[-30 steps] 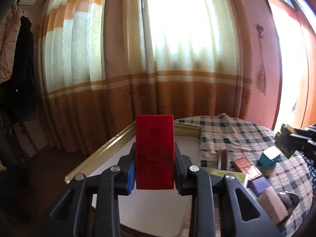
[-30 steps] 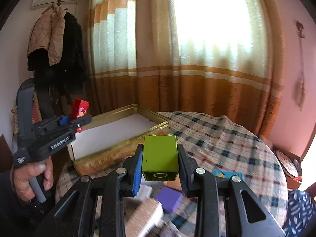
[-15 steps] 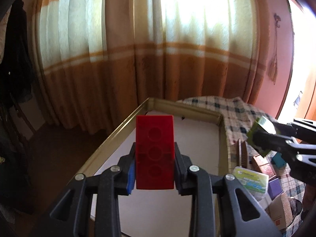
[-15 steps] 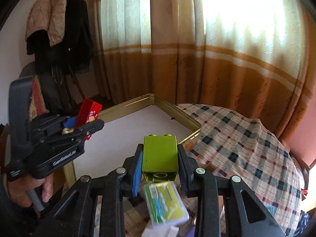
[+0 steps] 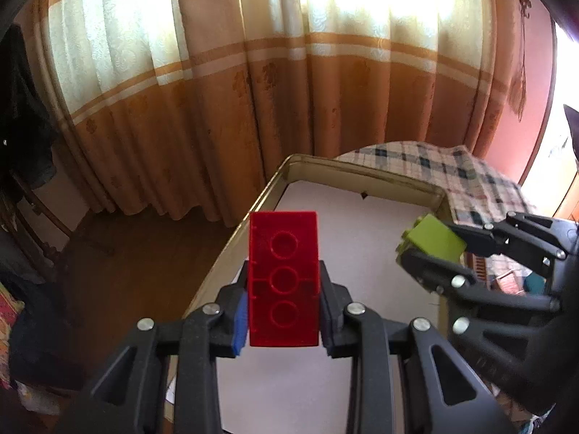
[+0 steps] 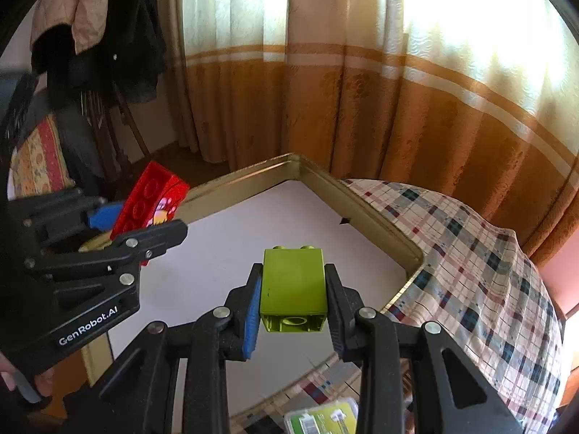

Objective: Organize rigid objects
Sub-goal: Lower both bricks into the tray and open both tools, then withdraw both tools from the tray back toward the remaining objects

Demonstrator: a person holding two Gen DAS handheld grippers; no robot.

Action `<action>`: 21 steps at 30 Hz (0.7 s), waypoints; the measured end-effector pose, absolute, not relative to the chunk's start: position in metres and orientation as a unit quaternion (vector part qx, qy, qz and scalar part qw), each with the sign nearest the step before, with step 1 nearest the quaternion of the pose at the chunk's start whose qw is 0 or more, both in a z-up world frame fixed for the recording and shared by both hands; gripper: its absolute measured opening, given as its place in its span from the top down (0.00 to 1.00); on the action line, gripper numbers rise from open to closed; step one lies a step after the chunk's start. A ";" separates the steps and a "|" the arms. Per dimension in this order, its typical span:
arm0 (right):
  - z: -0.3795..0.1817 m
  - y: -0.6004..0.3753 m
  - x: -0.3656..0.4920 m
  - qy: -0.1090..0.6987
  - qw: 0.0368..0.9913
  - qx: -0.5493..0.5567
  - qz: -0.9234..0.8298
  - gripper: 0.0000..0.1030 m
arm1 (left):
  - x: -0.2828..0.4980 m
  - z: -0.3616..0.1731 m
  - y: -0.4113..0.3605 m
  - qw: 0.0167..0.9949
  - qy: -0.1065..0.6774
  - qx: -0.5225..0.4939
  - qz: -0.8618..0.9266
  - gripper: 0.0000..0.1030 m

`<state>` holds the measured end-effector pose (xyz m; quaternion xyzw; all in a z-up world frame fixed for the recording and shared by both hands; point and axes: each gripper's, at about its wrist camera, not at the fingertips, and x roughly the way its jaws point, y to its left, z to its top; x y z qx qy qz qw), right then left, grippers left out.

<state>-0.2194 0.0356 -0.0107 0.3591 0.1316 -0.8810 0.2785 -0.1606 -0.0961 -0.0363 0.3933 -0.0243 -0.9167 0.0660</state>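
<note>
My left gripper is shut on a long red brick, held above the white floor of a gold-rimmed tray. The right wrist view has the same red brick at the left, over the tray's left rim. A small lime-green brick sits clamped in my right gripper, over the tray's white floor. From the left wrist, that green brick and the right gripper hang at the right, near the tray's far right corner.
The tray lies on a checked tablecloth that spreads to the right. A green-and-white packet lies below the tray's near edge. Orange and cream curtains hang behind. Coats hang at the far left.
Both grippers have swung left and tipped downward over the tray, each still holding its brick. The loose items on the cloth have slid out of the left wrist view.
</note>
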 end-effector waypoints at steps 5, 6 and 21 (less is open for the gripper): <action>-0.022 0.024 -0.223 0.147 0.278 0.368 -0.875 0.67 | -0.170 -0.044 -0.100 0.075 -0.031 0.408 -0.909 0.70; -0.024 0.023 -0.224 0.145 0.283 0.373 -0.872 0.67 | -0.171 -0.045 -0.100 0.079 -0.033 0.409 -0.908 0.69; 0.010 0.106 -0.173 0.092 0.269 0.335 -0.898 0.36 | -0.112 -0.025 -0.094 0.079 0.018 0.341 -0.936 0.26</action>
